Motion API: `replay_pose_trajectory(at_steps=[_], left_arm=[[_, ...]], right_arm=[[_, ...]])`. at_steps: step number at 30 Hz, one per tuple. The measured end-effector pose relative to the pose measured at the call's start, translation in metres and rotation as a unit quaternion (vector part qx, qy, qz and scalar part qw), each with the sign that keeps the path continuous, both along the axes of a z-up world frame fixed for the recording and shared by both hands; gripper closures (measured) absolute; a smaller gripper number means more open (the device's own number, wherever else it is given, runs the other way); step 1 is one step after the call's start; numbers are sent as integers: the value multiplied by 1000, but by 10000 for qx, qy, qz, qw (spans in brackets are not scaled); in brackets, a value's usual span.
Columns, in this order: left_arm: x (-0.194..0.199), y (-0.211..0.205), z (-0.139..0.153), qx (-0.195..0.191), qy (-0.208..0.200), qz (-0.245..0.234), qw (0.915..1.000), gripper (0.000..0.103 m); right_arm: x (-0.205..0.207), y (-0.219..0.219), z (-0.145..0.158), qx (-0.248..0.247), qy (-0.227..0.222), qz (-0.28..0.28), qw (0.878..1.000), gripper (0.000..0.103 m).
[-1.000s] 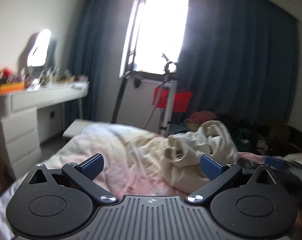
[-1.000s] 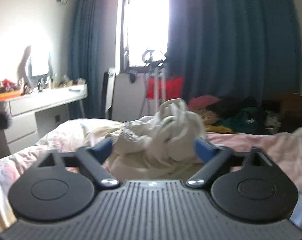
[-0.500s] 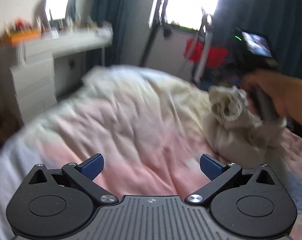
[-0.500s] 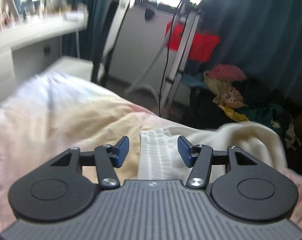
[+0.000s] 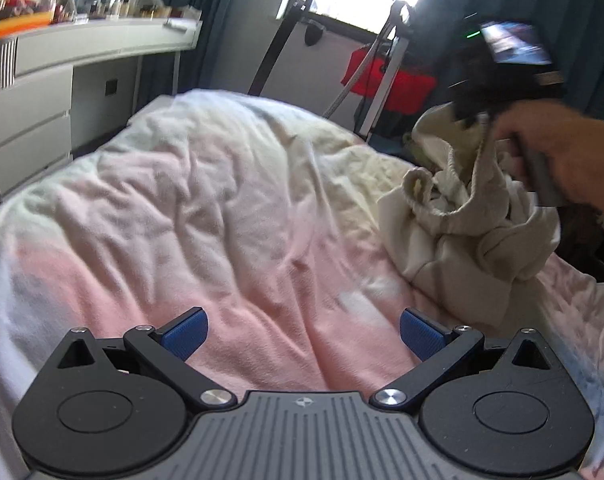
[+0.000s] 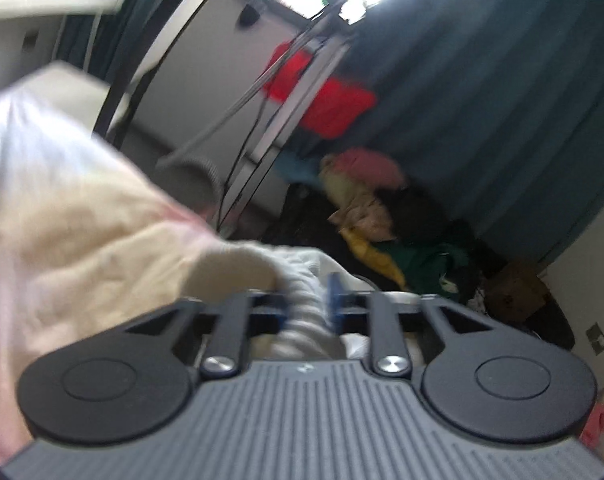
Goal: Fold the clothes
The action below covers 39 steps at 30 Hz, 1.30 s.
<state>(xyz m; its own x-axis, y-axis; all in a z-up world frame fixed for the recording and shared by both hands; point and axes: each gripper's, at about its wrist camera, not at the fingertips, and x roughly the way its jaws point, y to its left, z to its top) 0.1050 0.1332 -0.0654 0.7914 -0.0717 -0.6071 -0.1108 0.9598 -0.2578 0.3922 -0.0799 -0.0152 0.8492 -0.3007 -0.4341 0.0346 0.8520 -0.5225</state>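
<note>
1. Cream garment (image 5: 473,216) heaped on the far right of the pink bedspread (image 5: 230,216), one ribbed edge lifted off it.
2. Right gripper (image 6: 307,304) just closed, blue pads pinching that ribbed edge; gripped by a hand (image 5: 561,156) above the bedspread's right side.
3. Left gripper (image 5: 302,330) low over the near end of the bedspread, pads spread wide, nothing between them, well apart from the garment.
</note>
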Motion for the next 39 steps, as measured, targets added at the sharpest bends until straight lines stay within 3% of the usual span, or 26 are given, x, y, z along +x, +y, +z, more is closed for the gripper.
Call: replay_pose_trajectory(at_steps=[5,12,16,20,27,29,31,33,36,39], left_arm=[[-14,-16,15,343,-247,-108,9990,0],[-42,-33,31,590,-554,-267,9964,0],[-57,-39,38,560,-620,-324,9960,0],[-69,-54,41,528,-642,-562,9950,0],[-92,-108,25,871,-578,-1384,9849,0],[-98,-129,18,1045,-556,-1698,9783,0],[-105,-150,10,1235,-580,-2090,9683,0],[-114,-175,0,1487,-608,-2636,9512,0],[-130,-209,-17,1970,-681,-3217,9236,0],[-140,-234,-35,2496,-768,-3471,9007,0]], right_arm=[[-89,-51,65,440,-632,-122,9970,93],[-240,-136,91,1558,-1028,-189,9822,93],[-327,-174,67,2074,-938,-257,9734,93],[-396,-217,21,2519,-685,-513,9640,93],[-446,-284,-49,3277,-167,-1187,9371,91],[-451,-295,-57,3577,-62,-1276,9251,88],[-453,-303,-61,3764,9,-1374,9162,71],[-457,-312,-66,3972,34,-1540,9047,25],[-463,-318,-68,4075,-77,-1585,8993,22],[-457,-312,-68,3640,19,-1488,9194,22]])
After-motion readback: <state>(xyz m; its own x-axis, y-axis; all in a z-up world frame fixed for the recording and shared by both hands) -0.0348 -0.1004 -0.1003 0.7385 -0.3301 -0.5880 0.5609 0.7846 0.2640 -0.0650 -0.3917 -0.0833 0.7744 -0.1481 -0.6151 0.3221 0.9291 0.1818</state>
